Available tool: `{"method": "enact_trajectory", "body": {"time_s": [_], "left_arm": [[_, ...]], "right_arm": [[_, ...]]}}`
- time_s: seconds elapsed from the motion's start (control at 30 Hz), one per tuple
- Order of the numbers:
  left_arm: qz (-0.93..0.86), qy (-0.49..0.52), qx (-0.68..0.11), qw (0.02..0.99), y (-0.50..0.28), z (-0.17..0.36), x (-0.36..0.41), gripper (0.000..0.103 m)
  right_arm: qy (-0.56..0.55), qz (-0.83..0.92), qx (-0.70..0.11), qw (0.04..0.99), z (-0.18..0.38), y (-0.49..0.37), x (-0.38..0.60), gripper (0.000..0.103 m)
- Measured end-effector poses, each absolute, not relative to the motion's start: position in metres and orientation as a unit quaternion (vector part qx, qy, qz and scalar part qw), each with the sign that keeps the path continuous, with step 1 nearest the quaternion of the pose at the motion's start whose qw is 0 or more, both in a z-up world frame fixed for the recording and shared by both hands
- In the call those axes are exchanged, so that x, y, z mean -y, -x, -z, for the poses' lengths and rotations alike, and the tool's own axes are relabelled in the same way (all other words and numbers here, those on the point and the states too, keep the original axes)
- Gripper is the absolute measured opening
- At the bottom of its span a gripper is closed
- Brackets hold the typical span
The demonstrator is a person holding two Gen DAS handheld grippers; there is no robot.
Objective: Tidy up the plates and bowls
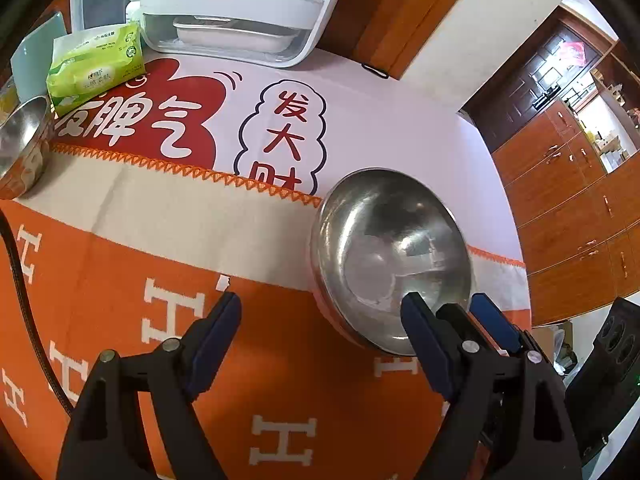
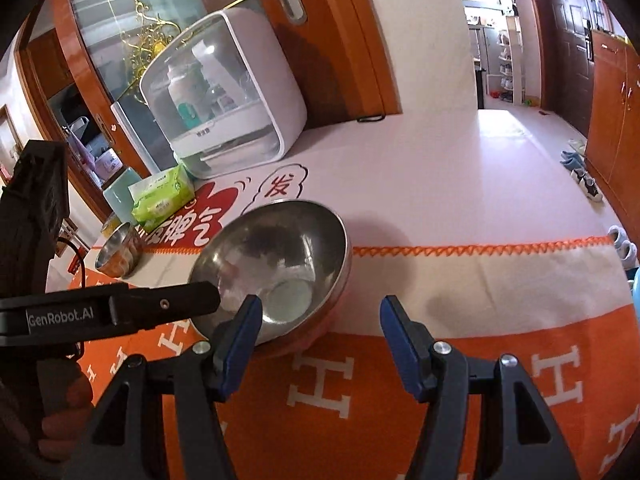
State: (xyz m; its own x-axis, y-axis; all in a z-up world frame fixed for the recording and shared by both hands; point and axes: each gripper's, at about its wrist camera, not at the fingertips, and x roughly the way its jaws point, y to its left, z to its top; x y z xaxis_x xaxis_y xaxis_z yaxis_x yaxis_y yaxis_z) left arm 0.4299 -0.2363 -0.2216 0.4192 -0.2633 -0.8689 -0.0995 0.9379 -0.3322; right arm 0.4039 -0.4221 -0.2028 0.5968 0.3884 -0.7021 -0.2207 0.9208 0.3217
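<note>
A large steel bowl (image 1: pixel 384 248) (image 2: pixel 280 256) sits on the orange cloth, empty and shiny. My left gripper (image 1: pixel 322 304) is open just left of the bowl. Its right fingertip (image 1: pixel 416 312) overlaps the bowl's near rim, and only cloth shows between its fingers. My right gripper (image 2: pixel 320 308) is open too. Its left fingertip (image 2: pixel 248 316) crosses the bowl's near rim, and the bowl's right edge lies in its gap. In the right wrist view a finger of the left gripper (image 2: pixel 160 304) reaches to the bowl's left rim. A small steel bowl (image 1: pixel 20 144) (image 2: pixel 116 256) stands far left.
A white dish cabinet (image 1: pixel 240 12) (image 2: pixel 240 120) with a clear door stands at the back of the table. A green tissue pack (image 1: pixel 96 64) (image 2: pixel 160 200) and a teal plate (image 1: pixel 36 52) (image 2: pixel 120 196) are beside it. A black cable (image 1: pixel 24 300) runs along the left.
</note>
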Motion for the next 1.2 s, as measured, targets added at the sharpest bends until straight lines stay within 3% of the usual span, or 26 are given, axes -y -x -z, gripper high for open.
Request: {"method": "enact_trajectory", "body": {"time_s": [0.23,0.43,0.77,0.97,1.2], "left_arm": [[0.059,0.175,-0.558,0.809,-0.44,0.238,0.236,0.072],[0.065,0.192,-0.571,0.796,-0.44,0.249,0.238,0.057],[0.077,0.203,-0.582,0.784,-0.437,0.252,0.244,0.035],[0.075,0.207,-0.581,0.784,-0.433,0.25,0.248,0.02],[0.083,0.206,-0.594,0.773,-0.423,0.247,0.251,0.016]], "right_arm": [[-0.127,-0.169,-0.42,0.882,0.212,-0.407,0.425,0.062],[-0.166,-0.155,-0.435,0.871,0.22,-0.406,0.431,0.061],[-0.189,-0.157,-0.454,0.856,0.225,-0.402,0.428,0.031],[-0.191,-0.145,-0.467,0.851,0.227,-0.397,0.431,0.02],[-0.183,-0.117,-0.498,0.84,0.228,-0.394,0.434,0.011]]}}
